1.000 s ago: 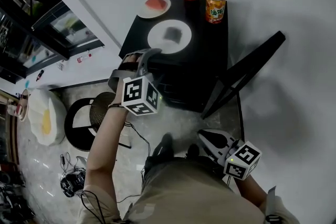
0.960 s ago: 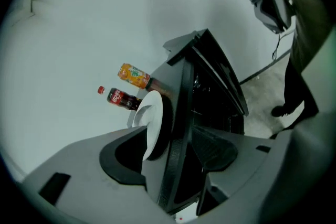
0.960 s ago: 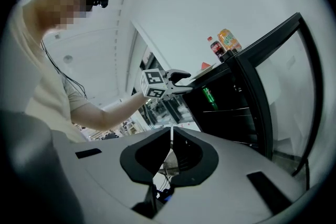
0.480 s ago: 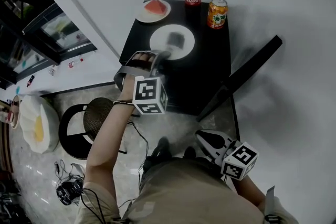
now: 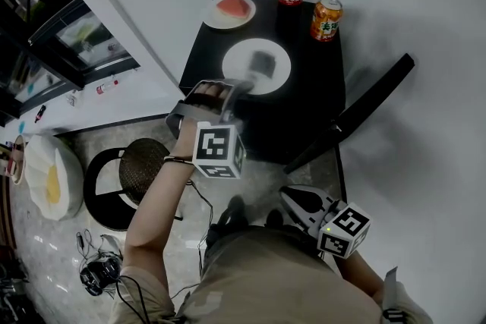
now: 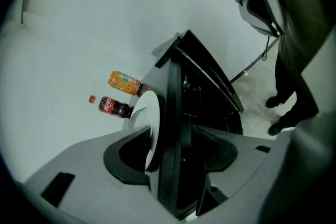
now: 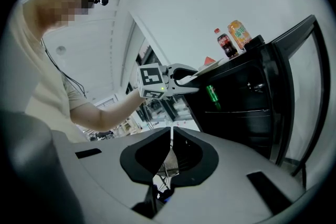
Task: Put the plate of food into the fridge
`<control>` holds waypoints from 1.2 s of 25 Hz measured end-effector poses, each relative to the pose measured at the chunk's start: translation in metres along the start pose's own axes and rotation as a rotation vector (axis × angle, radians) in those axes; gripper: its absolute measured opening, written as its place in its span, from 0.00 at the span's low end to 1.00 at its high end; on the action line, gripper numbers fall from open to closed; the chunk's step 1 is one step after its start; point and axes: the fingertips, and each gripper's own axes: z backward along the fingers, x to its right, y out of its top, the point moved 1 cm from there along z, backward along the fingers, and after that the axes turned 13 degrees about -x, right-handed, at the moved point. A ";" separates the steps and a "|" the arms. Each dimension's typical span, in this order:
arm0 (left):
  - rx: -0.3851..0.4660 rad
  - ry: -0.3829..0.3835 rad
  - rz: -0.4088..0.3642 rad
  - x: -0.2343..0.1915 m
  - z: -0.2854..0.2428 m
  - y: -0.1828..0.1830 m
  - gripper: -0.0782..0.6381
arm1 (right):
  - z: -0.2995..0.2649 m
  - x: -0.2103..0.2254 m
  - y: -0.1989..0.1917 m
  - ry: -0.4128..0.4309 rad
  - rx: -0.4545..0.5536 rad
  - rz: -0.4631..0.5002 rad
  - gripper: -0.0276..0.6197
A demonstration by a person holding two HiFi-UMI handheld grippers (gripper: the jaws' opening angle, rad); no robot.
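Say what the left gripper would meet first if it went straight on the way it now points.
Most likely the white plate: its near rim stands between the left gripper's open jaws, beside the black fridge's top edge. Which of the two touches first is hard to judge.
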 end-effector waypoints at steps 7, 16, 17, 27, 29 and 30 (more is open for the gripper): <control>0.029 0.015 0.034 0.003 0.015 -0.003 0.37 | -0.005 0.002 0.003 -0.009 -0.013 -0.009 0.09; 0.037 0.076 0.075 -0.006 0.012 0.000 0.25 | -0.006 0.002 0.003 -0.007 -0.023 -0.001 0.09; 0.037 0.083 0.075 -0.008 0.013 0.000 0.19 | -0.005 0.003 0.003 -0.009 -0.023 -0.004 0.09; 0.047 0.087 0.086 -0.006 0.021 -0.004 0.18 | -0.006 0.014 0.007 -0.017 -0.013 -0.061 0.09; 0.054 0.081 0.101 -0.004 0.024 -0.005 0.18 | -0.009 0.017 0.008 0.003 -0.010 -0.097 0.09; 0.057 0.077 0.110 -0.004 0.024 -0.005 0.19 | -0.010 0.021 0.009 0.012 -0.006 -0.133 0.09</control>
